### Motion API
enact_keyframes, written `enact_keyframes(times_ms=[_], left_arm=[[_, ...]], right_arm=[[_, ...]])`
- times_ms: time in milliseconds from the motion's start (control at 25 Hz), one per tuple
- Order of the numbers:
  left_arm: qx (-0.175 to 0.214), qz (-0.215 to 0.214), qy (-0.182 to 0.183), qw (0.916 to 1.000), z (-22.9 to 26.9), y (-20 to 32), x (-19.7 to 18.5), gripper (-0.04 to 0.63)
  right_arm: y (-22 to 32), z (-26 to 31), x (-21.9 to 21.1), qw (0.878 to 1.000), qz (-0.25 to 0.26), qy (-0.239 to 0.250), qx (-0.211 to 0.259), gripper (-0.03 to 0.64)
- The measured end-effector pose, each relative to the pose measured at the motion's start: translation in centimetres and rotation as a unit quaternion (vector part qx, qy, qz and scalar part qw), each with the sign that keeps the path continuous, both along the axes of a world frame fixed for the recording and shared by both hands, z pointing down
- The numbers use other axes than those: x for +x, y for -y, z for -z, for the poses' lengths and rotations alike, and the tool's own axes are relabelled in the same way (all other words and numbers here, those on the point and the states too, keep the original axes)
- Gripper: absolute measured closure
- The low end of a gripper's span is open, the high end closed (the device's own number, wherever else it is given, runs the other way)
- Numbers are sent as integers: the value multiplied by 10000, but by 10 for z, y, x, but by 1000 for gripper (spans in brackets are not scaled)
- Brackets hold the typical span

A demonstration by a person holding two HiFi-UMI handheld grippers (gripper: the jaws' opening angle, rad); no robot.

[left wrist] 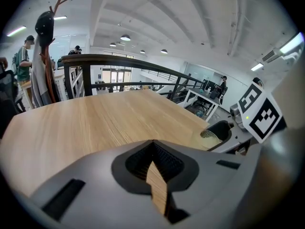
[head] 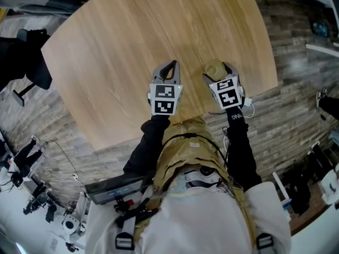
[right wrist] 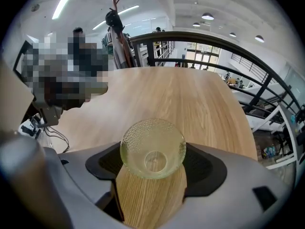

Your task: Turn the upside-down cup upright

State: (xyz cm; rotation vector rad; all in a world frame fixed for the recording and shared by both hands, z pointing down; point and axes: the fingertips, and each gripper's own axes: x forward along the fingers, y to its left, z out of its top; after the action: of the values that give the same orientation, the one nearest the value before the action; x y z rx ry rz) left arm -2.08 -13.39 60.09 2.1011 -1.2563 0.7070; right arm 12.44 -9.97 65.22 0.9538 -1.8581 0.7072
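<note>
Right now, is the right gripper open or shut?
Shut on the cup: in its own view, the right gripper has a pad against each side of the cup.

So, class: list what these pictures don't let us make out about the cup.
- Which way up the cup is: the right gripper view looks end-on through clear glass, so the small ring could be base or inside bottom.
- Whether it rests on the table: its own body hides the underside; in the head view it is small and flanked by the right claw.
- Left gripper view: the right claw covers most of it.
</note>
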Motion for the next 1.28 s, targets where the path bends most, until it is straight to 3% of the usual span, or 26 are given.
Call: enact_keyframes(times_ms=[280,520,760,1280], left_arm=[[-450,-10,172,9988,-16,-15,-6,594],[-553,54,168,9983,-22,-18,-15,594],[-592,184,175,9979,-23,-18,-20,594],[-666,496,199,9963,-28,-11,-42,594]], right_arm=[[-24,-3,-13,9964,398,-32,-752,224],[-18,-17,-40,9911,603,158,-1176,224],[6,-25,-53,9906,494,421,-1204,224],[23,-54,-63,9935,69,506,-1022,224]])
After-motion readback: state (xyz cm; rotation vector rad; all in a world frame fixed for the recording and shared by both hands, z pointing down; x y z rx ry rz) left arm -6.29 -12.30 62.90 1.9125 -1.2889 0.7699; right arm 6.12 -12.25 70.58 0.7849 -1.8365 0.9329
